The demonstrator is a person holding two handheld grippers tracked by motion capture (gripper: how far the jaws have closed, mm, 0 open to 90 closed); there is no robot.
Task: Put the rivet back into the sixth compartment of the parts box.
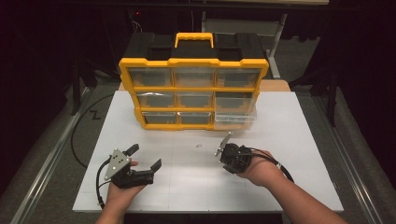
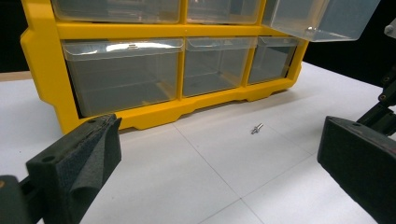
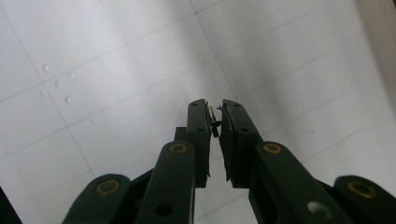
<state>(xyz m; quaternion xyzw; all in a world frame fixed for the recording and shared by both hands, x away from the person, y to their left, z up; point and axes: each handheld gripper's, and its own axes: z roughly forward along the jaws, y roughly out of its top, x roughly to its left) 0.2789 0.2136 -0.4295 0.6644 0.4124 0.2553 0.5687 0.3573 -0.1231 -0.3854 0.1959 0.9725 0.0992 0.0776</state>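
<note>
Pinching a small screw (image 3: 214,122) between nearly closed jaws, the right gripper (image 1: 227,148) seems bound for the organizer's (image 1: 194,93) open drawer (image 1: 235,116), while the left gripper (image 1: 142,158) waits, jaws spread.

My left gripper (image 2: 224,172) pads: matt black, foam-like, slightly rough. Small screw (image 2: 257,128) on the table: bright metal. Organiser (image 1: 194,93) frame: glossy yellow plastic; drawers clear, smooth plastic. Table top (image 1: 289,154): matt white, smooth. My right gripper (image 3: 215,122) arms: matt dark plastic.
</note>
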